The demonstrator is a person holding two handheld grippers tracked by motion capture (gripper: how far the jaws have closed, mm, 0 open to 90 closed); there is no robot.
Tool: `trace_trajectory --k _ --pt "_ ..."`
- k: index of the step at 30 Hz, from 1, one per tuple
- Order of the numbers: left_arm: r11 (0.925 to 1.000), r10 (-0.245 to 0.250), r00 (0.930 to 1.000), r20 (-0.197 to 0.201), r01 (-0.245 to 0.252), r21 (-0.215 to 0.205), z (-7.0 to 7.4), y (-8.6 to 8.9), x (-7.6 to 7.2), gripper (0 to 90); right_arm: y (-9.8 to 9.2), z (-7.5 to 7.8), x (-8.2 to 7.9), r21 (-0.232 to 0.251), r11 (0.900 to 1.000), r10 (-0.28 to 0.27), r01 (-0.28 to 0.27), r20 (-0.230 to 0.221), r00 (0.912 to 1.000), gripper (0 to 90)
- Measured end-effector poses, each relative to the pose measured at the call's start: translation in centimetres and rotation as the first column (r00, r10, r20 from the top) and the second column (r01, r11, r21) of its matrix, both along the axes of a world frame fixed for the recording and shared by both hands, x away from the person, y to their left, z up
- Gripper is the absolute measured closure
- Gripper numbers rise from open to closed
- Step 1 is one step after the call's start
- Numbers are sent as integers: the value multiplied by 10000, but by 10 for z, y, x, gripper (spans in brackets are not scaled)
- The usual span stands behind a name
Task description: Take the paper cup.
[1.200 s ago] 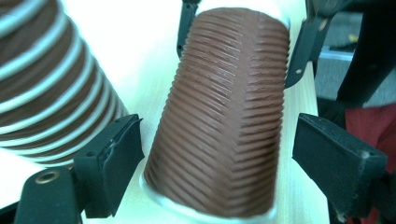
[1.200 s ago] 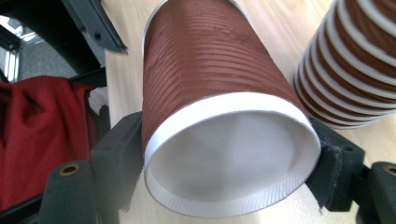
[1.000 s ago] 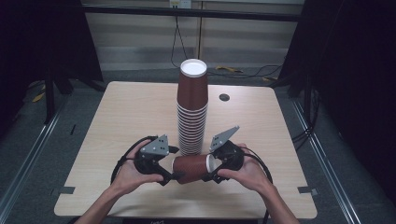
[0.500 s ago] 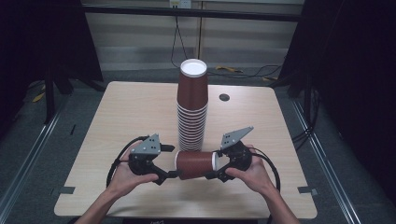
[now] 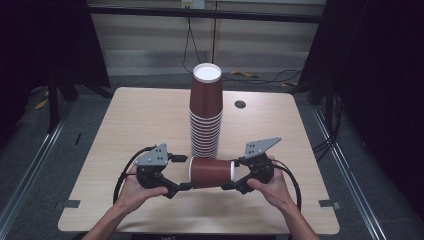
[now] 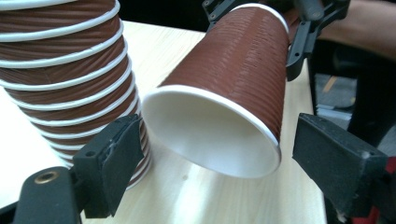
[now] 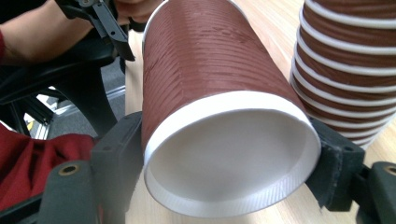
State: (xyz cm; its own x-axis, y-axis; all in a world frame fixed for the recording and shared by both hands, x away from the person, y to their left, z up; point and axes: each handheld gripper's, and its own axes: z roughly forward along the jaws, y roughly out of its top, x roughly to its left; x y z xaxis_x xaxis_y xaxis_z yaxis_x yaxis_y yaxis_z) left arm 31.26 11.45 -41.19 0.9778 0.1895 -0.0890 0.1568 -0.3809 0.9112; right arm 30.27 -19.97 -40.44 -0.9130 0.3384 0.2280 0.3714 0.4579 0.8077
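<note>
Your high view looks forward and down over the whole tabletop (image 5: 150, 115). Your two tool cameras sit close, facing each other along one lying cup (image 6: 233, 88), with the cup stack (image 7: 350, 60) beside it.

Cup (image 5: 211, 172) btwn tools — beside stack (image 5: 205, 117)

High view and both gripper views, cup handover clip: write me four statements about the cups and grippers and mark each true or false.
1. The right gripper is clamped on the loose cup. True.
2. The left gripper is closed on the cup's open rim. False: its jaws stand open on either side of the rim, with gaps.
3. The loose cup lies sideways in front of the cup stack. True.
4. The cup stack has tipped over on the table. False: it stands upright.
</note>
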Motion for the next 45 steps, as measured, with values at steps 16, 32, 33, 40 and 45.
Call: trace_trajectory --k 16,32,33,40,45 --pt "9986 -166 9998 -125 160 -503 -7 -3 0 152 -4 2 -1 1081 9939 226 -240 140 9996 235" --pt "9930 62 9998 -215 -87 -1174 -13 -7 2 6 1 7 -2 1291 9908 364 -412 394 9986 236" --pt "9908 -12 9996 -291 -27 -1352 -12 -8 2 20 2 7 -2 1242 9912 412 -458 395 9984 236" --pt "9891 -232 9995 -204 199 -1459 -11 -10 1 16 8 5 -3 1078 9917 667 -700 341 9972 236" --pt "9888 -299 9996 -6 295 -1465 -10 -13 -3 30 12 4 -3 1084 9907 791 -822 328 9963 236"
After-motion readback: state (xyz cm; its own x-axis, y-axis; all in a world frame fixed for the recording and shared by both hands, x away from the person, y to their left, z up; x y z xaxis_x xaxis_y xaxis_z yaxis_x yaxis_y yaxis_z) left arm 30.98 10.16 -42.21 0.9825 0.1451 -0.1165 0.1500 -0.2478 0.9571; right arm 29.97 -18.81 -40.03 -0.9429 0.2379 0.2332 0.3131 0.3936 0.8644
